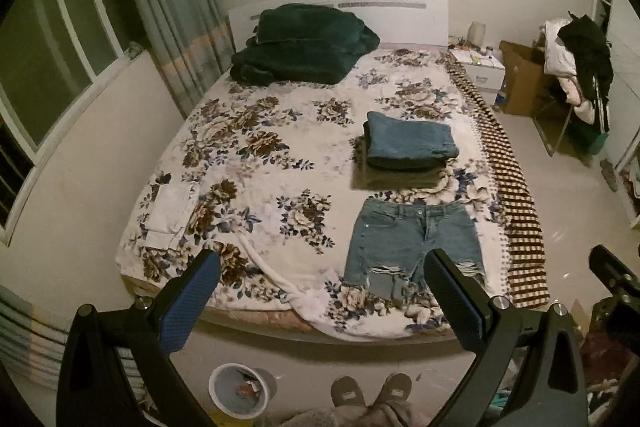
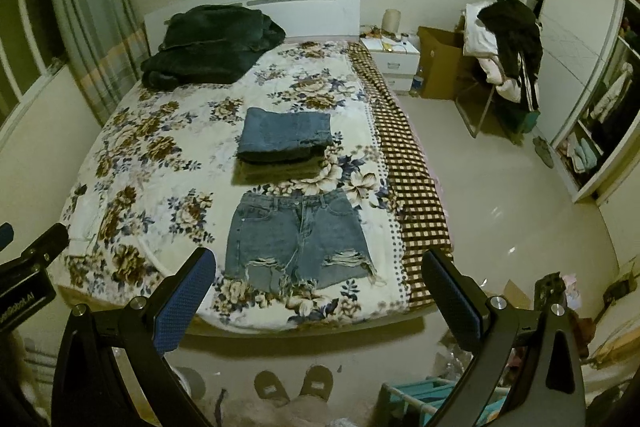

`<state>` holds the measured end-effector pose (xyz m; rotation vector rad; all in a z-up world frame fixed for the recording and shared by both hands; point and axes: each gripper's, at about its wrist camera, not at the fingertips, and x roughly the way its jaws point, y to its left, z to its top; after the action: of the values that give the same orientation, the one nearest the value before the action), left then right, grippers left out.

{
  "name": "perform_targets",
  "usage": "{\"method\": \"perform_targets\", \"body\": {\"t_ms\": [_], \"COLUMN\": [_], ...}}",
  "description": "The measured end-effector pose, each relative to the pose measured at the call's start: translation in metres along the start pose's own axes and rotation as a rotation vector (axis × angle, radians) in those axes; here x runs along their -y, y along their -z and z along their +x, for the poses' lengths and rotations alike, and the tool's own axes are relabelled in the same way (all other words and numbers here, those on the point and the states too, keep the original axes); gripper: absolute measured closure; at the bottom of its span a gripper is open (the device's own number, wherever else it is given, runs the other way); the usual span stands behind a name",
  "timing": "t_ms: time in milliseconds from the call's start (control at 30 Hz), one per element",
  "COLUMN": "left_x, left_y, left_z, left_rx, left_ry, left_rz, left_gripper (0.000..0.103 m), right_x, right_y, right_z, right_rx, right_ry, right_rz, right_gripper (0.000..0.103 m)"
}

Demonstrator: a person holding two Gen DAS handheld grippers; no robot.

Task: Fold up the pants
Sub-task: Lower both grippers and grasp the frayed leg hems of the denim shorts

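Denim shorts [image 1: 414, 247] lay flat and unfolded on the flowered bedspread [image 1: 256, 163], near the foot edge of the bed, waistband toward the headboard [image 1: 400, 15], frayed hems toward the camera. Just behind them sat a stack of folded pants [image 1: 408, 147], blue denim on top, olive piece underneath. The stack was close to the shorts but not touching as far as visible.

Left gripper [image 1: 322, 273] was held above the floor at the foot of the bed, fingers spread wide, nothing between them, clear of the fabric. Right gripper [image 2: 320, 273] was the same: fingers wide apart, empty, short of the shorts [image 2: 298, 239]. Blue pads [image 2: 188, 303] faced inward.

A dark green blanket [image 1: 300, 45] was piled at the headboard end. A white folded garment [image 1: 170, 215] lay on the left part of the bed. A checked blanket [image 2: 404, 163] ran along the right edge. Nightstand [image 2: 394, 57], cardboard box [image 2: 438, 63] and a chair heaped with clothes [image 2: 508, 43] stood beyond. Slippers [image 2: 294, 385] and a bucket [image 1: 238, 391] were on the floor below.
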<state>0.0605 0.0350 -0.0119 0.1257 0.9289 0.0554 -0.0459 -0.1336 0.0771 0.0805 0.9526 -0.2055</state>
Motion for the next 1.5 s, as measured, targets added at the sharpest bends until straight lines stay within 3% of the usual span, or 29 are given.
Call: {"method": "perform_targets", "body": {"t_ms": [133,367,600,667,700,767,800,933,1100,1333,1500], "left_x": [0.005,0.049,0.126,0.156,0.169,0.198,0.213,0.269,0.328,0.399,0.426], "left_y": [-0.006,-0.003,-0.002,0.002,0.006,0.017,0.024,0.062,0.116,0.180,0.201], "left_z": [0.052,0.147,0.244,0.280,0.297,0.332,0.349,0.417,0.475,0.512,0.528], "left_rx": [-0.047,-0.160,-0.262,-0.321,-0.342,-0.389,-0.411,-0.507,-0.614,-0.720,-0.730], "left_ry": [-0.015,-0.067,-0.135,-0.130,-0.133,-0.120,-0.114,-0.072,0.021,0.113,0.070], "left_rz": [-0.001,0.009,-0.028,-0.060,-0.074,-0.100,-0.109,-0.160,-0.246,-0.287,-0.277], "left_gripper": [0.000,0.000,0.000,0.000,0.000,0.000,0.000,0.000,0.000,0.000,0.000], "right_x": [-0.001,0.027,0.090,0.108,0.120,0.133,0.138,0.145,0.148,0.139,0.126], "right_y": [-0.009,-0.028,-0.061,-0.070,-0.074,-0.079,-0.077,-0.068,-0.043,-0.019,-0.008], "right_z": [0.061,0.201,0.381,0.432,0.470,0.526,0.546,0.640,0.736,0.804,0.833], "right_rx": [-0.057,-0.204,-0.404,-0.462,-0.504,-0.566,-0.588,-0.675,-0.769,-0.782,-0.763], "right_ry": [-0.005,-0.079,-0.240,-0.285,-0.304,-0.332,-0.340,-0.377,-0.406,-0.460,-0.497], "right_rz": [-0.012,-0.001,-0.018,-0.032,-0.047,-0.082,-0.101,-0.184,-0.194,-0.203,-0.190], "right_gripper": [0.000,0.000,0.000,0.010,0.015,0.037,0.040,0.041,0.039,0.037,0.037]}}
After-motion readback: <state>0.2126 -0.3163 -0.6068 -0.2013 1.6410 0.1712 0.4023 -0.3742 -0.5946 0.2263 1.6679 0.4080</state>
